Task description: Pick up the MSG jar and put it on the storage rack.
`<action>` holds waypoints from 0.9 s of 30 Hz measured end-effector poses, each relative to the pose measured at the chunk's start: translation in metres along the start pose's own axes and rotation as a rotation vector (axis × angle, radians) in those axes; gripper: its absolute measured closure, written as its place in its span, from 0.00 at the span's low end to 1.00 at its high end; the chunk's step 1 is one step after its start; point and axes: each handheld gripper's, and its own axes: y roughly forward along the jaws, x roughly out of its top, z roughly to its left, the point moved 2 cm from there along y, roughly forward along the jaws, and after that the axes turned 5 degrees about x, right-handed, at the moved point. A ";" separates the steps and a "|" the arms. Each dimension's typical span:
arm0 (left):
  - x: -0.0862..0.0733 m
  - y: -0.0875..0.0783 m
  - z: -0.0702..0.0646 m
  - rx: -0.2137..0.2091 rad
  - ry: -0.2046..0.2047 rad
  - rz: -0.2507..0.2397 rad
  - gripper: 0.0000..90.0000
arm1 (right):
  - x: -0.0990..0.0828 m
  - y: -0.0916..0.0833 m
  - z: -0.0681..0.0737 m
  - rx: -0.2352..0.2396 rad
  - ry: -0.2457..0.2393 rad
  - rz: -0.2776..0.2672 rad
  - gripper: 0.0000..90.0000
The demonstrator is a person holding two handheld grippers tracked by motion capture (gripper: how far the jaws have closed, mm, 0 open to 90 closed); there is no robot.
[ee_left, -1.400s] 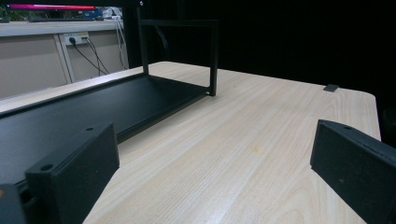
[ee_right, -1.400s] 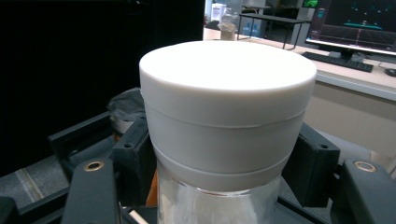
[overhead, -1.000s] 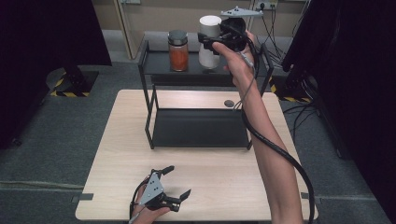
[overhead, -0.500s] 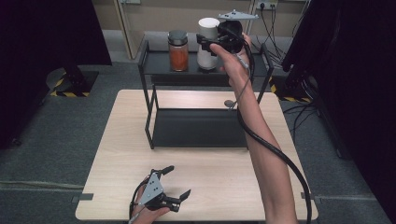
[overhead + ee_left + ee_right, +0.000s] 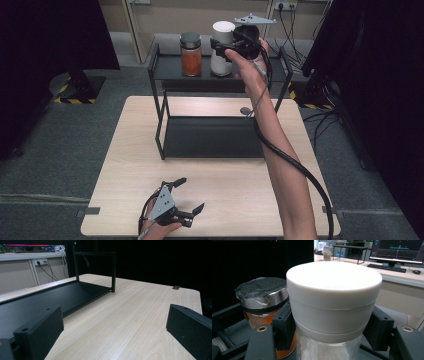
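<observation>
High view, right claw: the right claw (image 5: 223,49) is up at the top shelf of the black two-tier rack (image 5: 159,107), clamped around the white-lidded jar (image 5: 222,48) just below its lid.
High view, white-lidded jar: it is upright at the top shelf, just right of the orange-filled jar (image 5: 190,54), the two close together; whether its base rests on the shelf I cannot tell from here.
High view, right arm: the forearm reaches up across the right side of the tabletop (image 5: 125,165), with the black cable looping beside it.
High view, small extra: a small dark round object (image 5: 245,110) lies on the tabletop by the rack's right rear leg.
High view, left claw: the left claw (image 5: 189,197) sits low at the near edge of the tabletop, jaws spread wide, nothing between them.
Left gripper view, jaws: both black jaws stand far apart with bare pale wood between them.
Left gripper view, rack: the rack's lower shelf (image 5: 50,297) stretches away on the left, with nothing on the part seen here.
Right gripper view, grip: there it is, the white lid (image 5: 334,290) fills the middle, and a black pad (image 5: 284,323) presses in on each side just under it, against the clear glass.
Right gripper view, neighbour: the orange-filled jar (image 5: 262,312), its metal-rimmed lid topped in dark grey, stands just beyond the left pad.
</observation>
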 end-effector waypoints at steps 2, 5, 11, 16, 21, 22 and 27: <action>0.000 0.000 0.000 0.000 0.000 0.000 0.01 | -0.001 0.000 0.000 0.000 -0.001 -0.004 0.39; 0.000 0.000 -0.001 0.001 0.000 0.000 0.01 | -0.001 0.000 0.002 -0.006 0.004 -0.002 0.36; 0.000 0.000 -0.001 0.001 0.000 -0.002 0.01 | 0.000 -0.002 0.003 -0.008 0.016 0.006 0.15; 0.000 0.000 0.000 0.004 0.001 -0.004 0.01 | 0.000 -0.001 0.006 -0.025 0.029 0.034 0.05; 0.000 -0.001 0.000 0.008 0.004 0.000 0.01 | -0.001 -0.002 0.009 -0.027 0.028 0.033 0.02; 0.000 0.000 0.000 0.007 0.004 0.001 0.01 | -0.001 -0.003 0.011 -0.032 0.027 0.031 0.02; 0.000 -0.001 0.000 0.005 0.005 -0.003 0.01 | -0.002 -0.006 0.015 -0.054 0.020 0.032 0.01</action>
